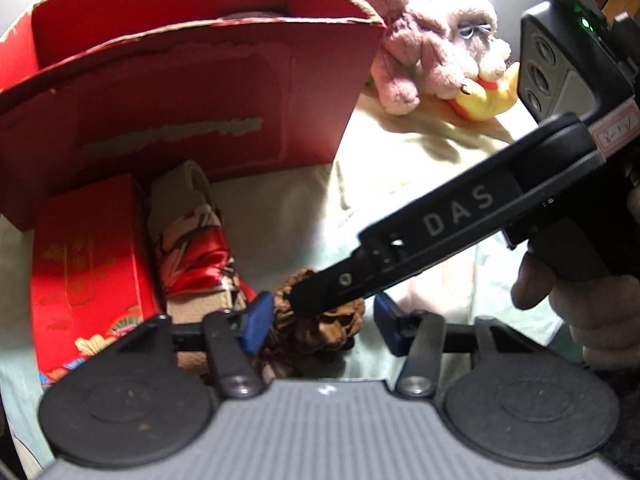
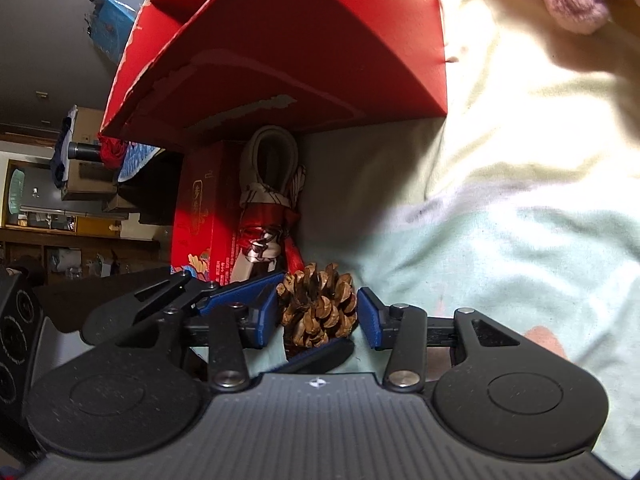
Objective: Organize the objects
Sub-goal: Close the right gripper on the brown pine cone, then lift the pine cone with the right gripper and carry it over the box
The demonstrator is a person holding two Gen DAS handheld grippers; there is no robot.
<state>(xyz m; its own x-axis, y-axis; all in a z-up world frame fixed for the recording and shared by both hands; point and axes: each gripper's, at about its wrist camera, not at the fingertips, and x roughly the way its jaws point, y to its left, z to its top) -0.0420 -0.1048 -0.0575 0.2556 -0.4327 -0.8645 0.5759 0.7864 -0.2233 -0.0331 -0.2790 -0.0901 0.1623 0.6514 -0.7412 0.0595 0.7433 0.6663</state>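
A brown pine cone (image 1: 320, 328) lies on the pale sheet, also in the right wrist view (image 2: 318, 306). My left gripper (image 1: 320, 324) is open, its blue pads on either side of the cone. My right gripper (image 2: 318, 314) is also open around the cone, pads close to its sides; its black finger (image 1: 320, 292) crosses over the cone in the left wrist view. A large open red cardboard box (image 1: 192, 92) stands behind, also in the right wrist view (image 2: 288, 52).
A small red patterned box (image 1: 88, 272) and a folded red-and-white umbrella (image 1: 196, 244) lie in front of the big box. A pink plush toy (image 1: 412, 56) and a yellow plush (image 1: 488, 96) lie at the back right. Pale bedsheet (image 2: 500, 220) spreads to the right.
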